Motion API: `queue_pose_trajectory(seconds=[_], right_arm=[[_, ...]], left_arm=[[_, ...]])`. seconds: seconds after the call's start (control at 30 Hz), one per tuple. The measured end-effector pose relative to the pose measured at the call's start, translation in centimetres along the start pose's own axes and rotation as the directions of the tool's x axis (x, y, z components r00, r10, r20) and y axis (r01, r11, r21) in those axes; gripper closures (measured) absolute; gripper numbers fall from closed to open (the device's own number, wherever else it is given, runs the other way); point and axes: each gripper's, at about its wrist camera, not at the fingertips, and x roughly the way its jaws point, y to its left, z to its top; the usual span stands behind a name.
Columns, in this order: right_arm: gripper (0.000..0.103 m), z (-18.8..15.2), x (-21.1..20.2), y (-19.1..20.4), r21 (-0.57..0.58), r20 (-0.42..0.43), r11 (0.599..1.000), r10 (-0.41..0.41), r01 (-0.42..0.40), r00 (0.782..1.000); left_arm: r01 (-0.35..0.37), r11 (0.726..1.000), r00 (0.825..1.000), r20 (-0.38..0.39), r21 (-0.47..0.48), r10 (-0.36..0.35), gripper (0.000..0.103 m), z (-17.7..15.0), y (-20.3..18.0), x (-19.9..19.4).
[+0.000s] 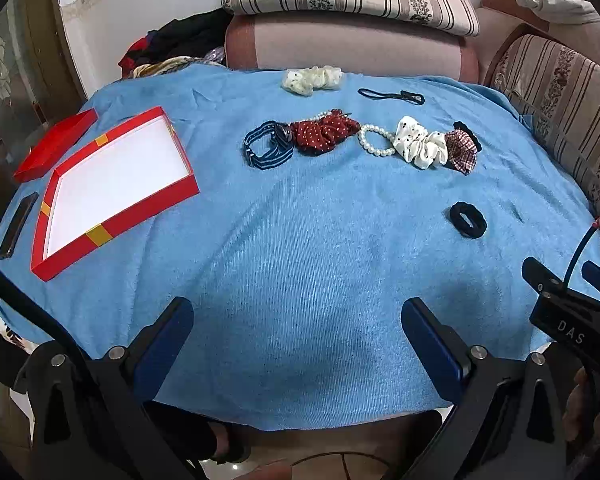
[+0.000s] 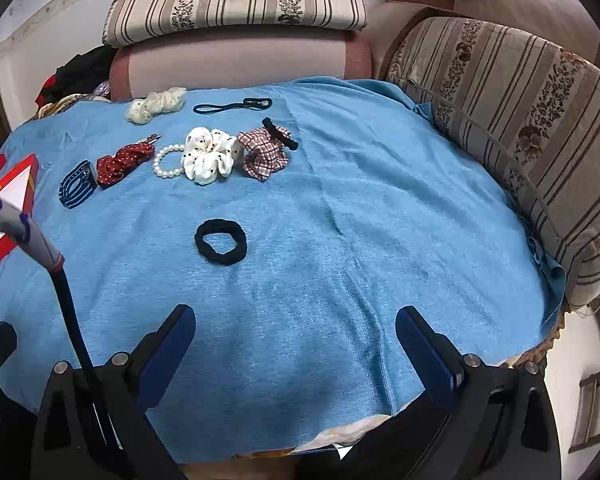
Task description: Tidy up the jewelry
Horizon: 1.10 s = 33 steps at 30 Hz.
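An open red box [image 1: 116,184] with a white floor lies at the left of the blue cloth; its corner shows in the right wrist view [image 2: 18,184]. Loose on the cloth are a blue striped band [image 1: 268,150], a red dotted scrunchie [image 1: 324,134], a pearl bracelet [image 1: 376,140], a white dotted scrunchie [image 1: 420,142], a plaid scrunchie [image 1: 462,150], a black hair tie [image 1: 468,220], a cream scrunchie [image 1: 312,80] and a thin black tie [image 1: 392,96]. My left gripper [image 1: 298,336] is open and empty near the front edge. My right gripper [image 2: 296,340] is open and empty, short of the black hair tie [image 2: 220,242].
The red box lid [image 1: 56,146] and a dark flat bar [image 1: 18,226] lie left of the box. Striped sofa cushions [image 2: 512,128] border the table at the back and right. A heap of clothes [image 1: 180,48] sits at the back left.
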Motion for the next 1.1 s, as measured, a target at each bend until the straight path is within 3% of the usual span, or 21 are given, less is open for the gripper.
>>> queue_pose_trajectory(seconds=[0.37,0.83,1.1], right_arm=[[0.001,0.1,0.7,-0.3,0.016,-0.025,1.000,-0.007,0.007,1.000],[0.001,1.0,1.2,-0.7,0.039,-0.026,0.999,-0.022,0.023,0.999],[0.001,0.9,1.7,-0.5,0.036,-0.033,0.999,-0.018,0.019,0.999]], left_arm=[[0.005,1.000,1.000,-0.018,0.024,-0.005,0.000,-0.1,-0.5,0.5],[-0.042,0.999,0.999,0.004,0.028,0.042,0.000,-0.7,-0.4,-0.4],[0.030,0.997,0.999,-0.028,0.064,-0.029,0.000,-1.0,-1.5,0.4]])
